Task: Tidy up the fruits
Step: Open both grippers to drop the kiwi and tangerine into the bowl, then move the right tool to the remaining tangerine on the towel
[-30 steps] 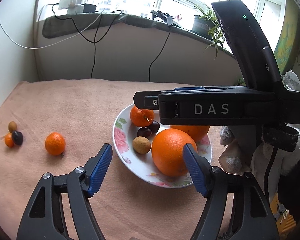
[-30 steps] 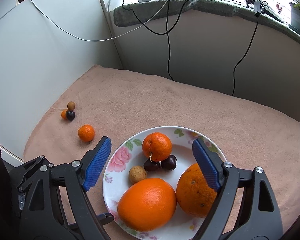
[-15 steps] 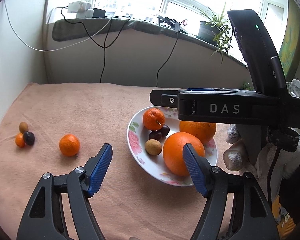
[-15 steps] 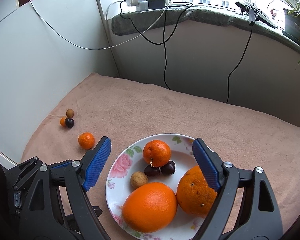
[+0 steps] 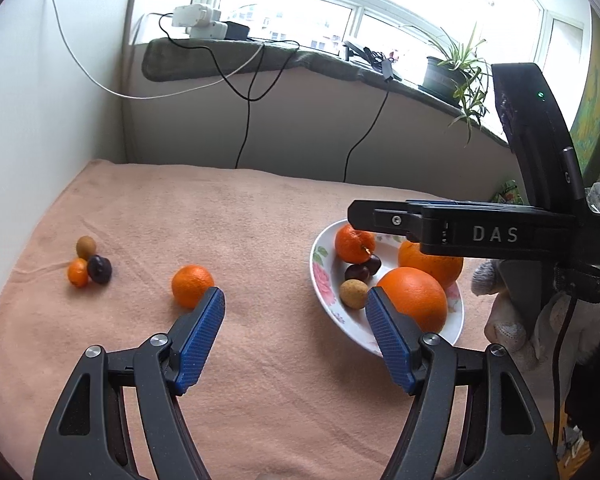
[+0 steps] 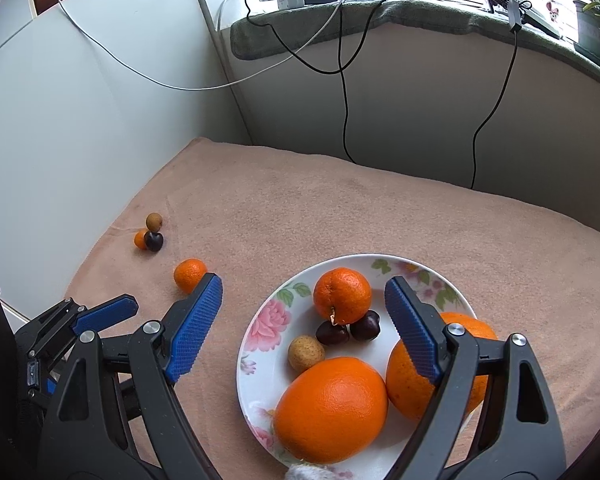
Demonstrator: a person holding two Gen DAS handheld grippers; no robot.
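A flowered white plate point(image 6: 260, 332) point(image 5: 322, 276) holds two big oranges point(image 6: 332, 408), a tangerine point(image 6: 342, 294), two dark cherries point(image 6: 364, 328) and a brown longan point(image 6: 306, 352). A loose tangerine point(image 5: 191, 285) point(image 6: 189, 274) lies on the pink towel, left of the plate. Further left sit a small orange kumquat point(image 5: 78, 272), a dark cherry point(image 5: 99, 269) and a longan point(image 5: 85, 246). My left gripper point(image 5: 296, 336) is open and empty above the towel between the loose tangerine and the plate. My right gripper point(image 6: 304, 320) is open and empty above the plate.
The pink towel point(image 5: 236, 216) covers the surface, with white walls at left and back. Black and white cables point(image 6: 344, 92) hang from the window sill. A potted plant point(image 5: 448, 72) stands on the sill. The towel's front edge drops off at lower right.
My left gripper has swung left, so the plate slid right in its view and the loose tangerine came near its left finger. My right gripper has drawn back slightly.
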